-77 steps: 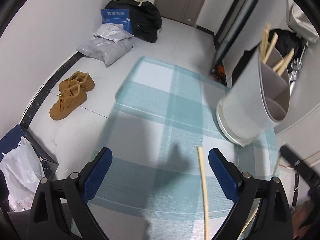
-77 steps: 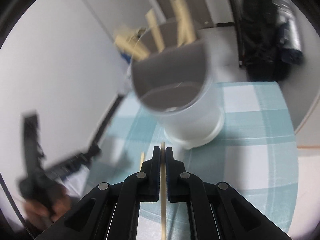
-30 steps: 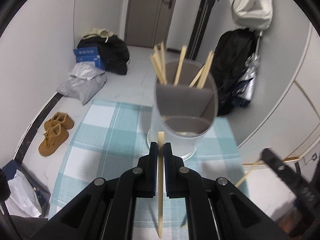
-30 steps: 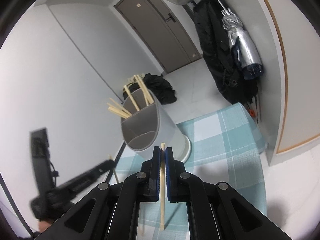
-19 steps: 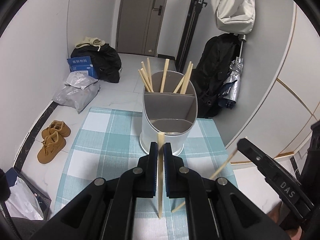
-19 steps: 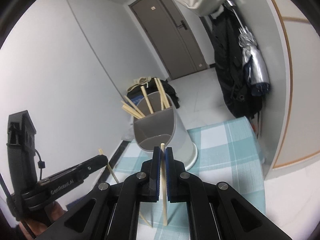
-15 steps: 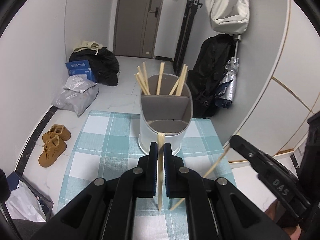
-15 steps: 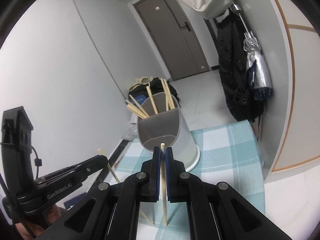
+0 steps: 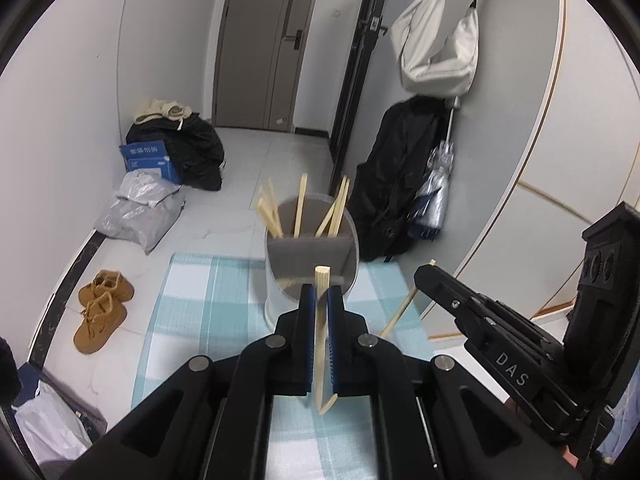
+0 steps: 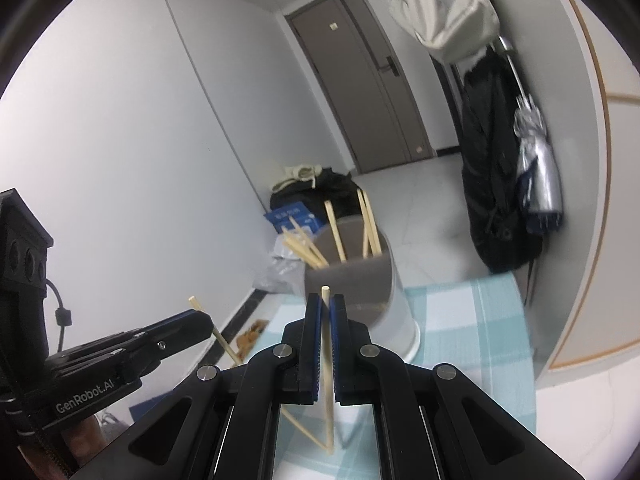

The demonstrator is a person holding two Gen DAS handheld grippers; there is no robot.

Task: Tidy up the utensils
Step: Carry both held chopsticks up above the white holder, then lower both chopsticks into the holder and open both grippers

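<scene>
A white utensil holder [image 9: 276,292] [image 10: 400,312] with grey dividers stands on the blue checked tablecloth [image 9: 200,300]. Several wooden chopsticks [image 9: 300,210] [image 10: 334,230] stick out of its rear compartment. My left gripper [image 9: 320,300] is shut on a chopstick [image 9: 321,336] held upright, above the cloth and short of the holder. My right gripper [image 10: 326,304] is shut on another chopstick [image 10: 328,360], likewise upright. Each gripper shows in the other's view, the right gripper [image 9: 430,276] at the right, the left gripper [image 10: 200,326] at the left, both with a chopstick slanting down.
Brown shoes [image 9: 100,312], grey bags [image 9: 140,216], a blue box [image 9: 148,158] and dark bags [image 9: 188,152] lie on the floor by the left wall. A black coat [image 9: 396,184], an umbrella [image 9: 436,196] and a white bag [image 9: 440,48] hang at the right. A door [image 9: 260,40] stands behind.
Both grippers have risen with their chopsticks, so the holder and cloth look smaller and lower. The right gripper has come further into the left view, and rolled slightly.
</scene>
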